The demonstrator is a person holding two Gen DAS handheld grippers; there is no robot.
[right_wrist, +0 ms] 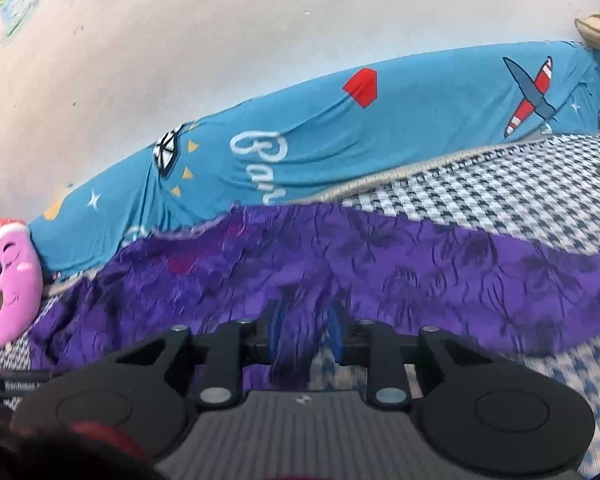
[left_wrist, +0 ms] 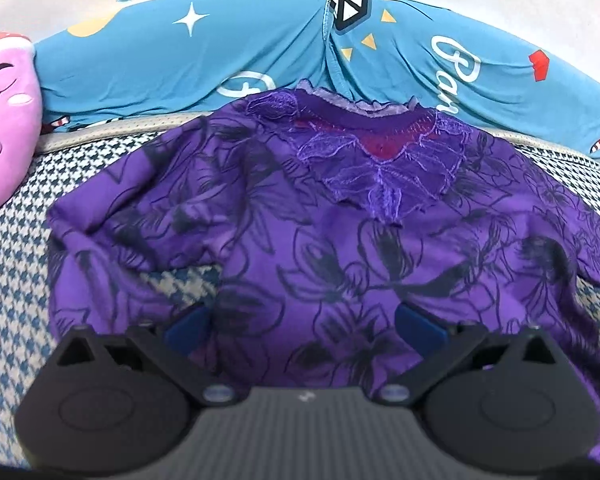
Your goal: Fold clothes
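Note:
A purple top (left_wrist: 340,248) with a dark flower print and a lace collar (left_wrist: 380,168) lies spread flat on the houndstooth bed cover (left_wrist: 16,264). Its neck points toward the wall. My left gripper (left_wrist: 304,328) hovers over the lower body of the top. It is open, its blue pads (left_wrist: 190,326) wide apart, with nothing held. In the blurred right wrist view, my right gripper (right_wrist: 306,332) is at the top's (right_wrist: 420,272) near edge. Its jaws stand slightly apart with a bunched fold of purple cloth (right_wrist: 296,344) between them. The right pad (right_wrist: 336,332) looks clear of the cloth.
A blue printed pillow or bolster (left_wrist: 220,52) runs along the white wall (right_wrist: 260,20) behind the top. A pink moon-shaped plush (left_wrist: 4,120) sits at the far left. Bare houndstooth cover (right_wrist: 500,184) shows to the right of the garment.

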